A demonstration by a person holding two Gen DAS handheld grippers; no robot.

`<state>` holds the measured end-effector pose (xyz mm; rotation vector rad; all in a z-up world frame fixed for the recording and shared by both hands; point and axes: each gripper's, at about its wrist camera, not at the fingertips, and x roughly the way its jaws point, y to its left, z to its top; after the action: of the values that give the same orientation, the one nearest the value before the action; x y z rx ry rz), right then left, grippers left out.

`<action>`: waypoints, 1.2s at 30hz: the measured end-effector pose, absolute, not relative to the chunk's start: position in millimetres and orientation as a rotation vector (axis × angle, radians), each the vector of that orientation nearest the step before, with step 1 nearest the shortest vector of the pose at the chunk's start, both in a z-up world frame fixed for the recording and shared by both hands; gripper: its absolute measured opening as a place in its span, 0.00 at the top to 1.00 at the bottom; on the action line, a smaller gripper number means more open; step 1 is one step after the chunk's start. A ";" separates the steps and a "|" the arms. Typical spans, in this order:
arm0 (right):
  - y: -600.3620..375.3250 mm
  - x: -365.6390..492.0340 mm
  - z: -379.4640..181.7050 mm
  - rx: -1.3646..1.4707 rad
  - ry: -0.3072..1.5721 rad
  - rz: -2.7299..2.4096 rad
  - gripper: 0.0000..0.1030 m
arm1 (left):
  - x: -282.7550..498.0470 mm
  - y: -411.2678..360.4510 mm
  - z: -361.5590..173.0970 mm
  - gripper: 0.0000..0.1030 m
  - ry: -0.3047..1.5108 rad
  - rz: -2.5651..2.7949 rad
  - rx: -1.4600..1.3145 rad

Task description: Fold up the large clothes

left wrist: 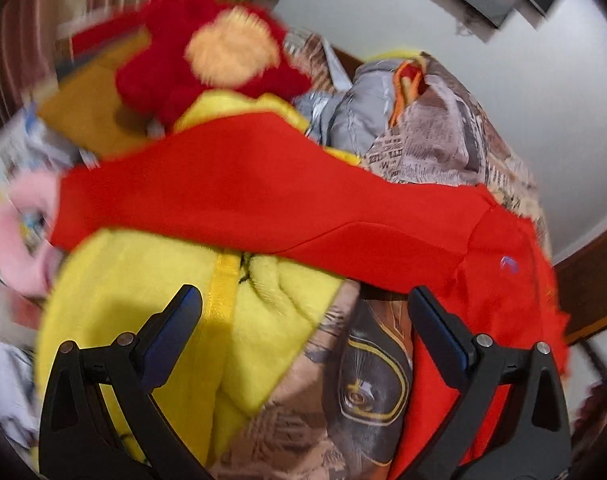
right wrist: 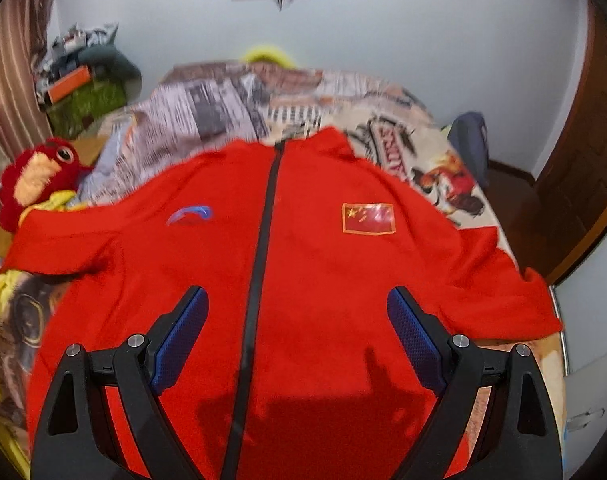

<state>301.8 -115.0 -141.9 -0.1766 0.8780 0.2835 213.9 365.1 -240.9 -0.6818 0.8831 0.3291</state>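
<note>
1. Left gripper sits nearest its lens, jaws wide and empty, hovering over a yellow blanket and the printed bedspread.
2. Right gripper likewise stands wide and holds nothing, above the lower front of the jacket.
3. Jacket lies front-up and zipped on the bedspread, collar away from the right camera, sleeves spread to either side. Its left-hand sleeve rests across the blanket, not flat on the bed.
4. Risk: a pinch at that sleeve may take up blanket pile with it and drag both, since the two lie in contact.
5. Risk: the plush toy sits near the sleeve end and may snag or be swept aside during a fold.
6. Risk: the right-hand sleeve lies at the bed edge; a loose pull could slide it off.
7. Obscured: both views are motion-blurred; the jacket hem is cut off behind the right gripper; the left sleeve cuff is hard to make out; clutter at far left of the left view cannot be identified.
</note>
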 end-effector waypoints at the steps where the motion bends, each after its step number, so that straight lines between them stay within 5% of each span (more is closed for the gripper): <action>1: -113.3 306.3 -144.3 -0.176 0.888 0.284 0.13 | 212.6 373.8 -248.0 0.04 0.883 0.320 -0.734; 8: -102.8 316.3 -157.5 -0.186 0.922 0.299 0.14 | 218.5 408.4 -257.6 0.11 0.819 0.295 -0.845; 17: -99.1 324.8 -157.1 -0.264 0.903 0.275 0.14 | 258.2 434.7 -263.3 0.41 0.880 0.581 -0.627; 19: -101.6 321.6 -152.1 -0.271 0.886 0.273 0.14 | 261.7 440.7 -259.5 0.66 0.869 0.618 -0.625; 22: -108.0 319.7 -144.6 -0.280 0.869 0.262 0.13 | 270.8 442.9 -248.3 0.90 0.877 0.671 -0.580; 36: -149.3 312.7 -122.5 -0.216 0.814 0.243 0.13 | 329.4 321.8 -99.7 0.96 0.659 0.480 -0.258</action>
<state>312.7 -149.3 -122.5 -0.2159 0.8137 0.2428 329.4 321.8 -99.7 -0.2578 0.6590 0.4803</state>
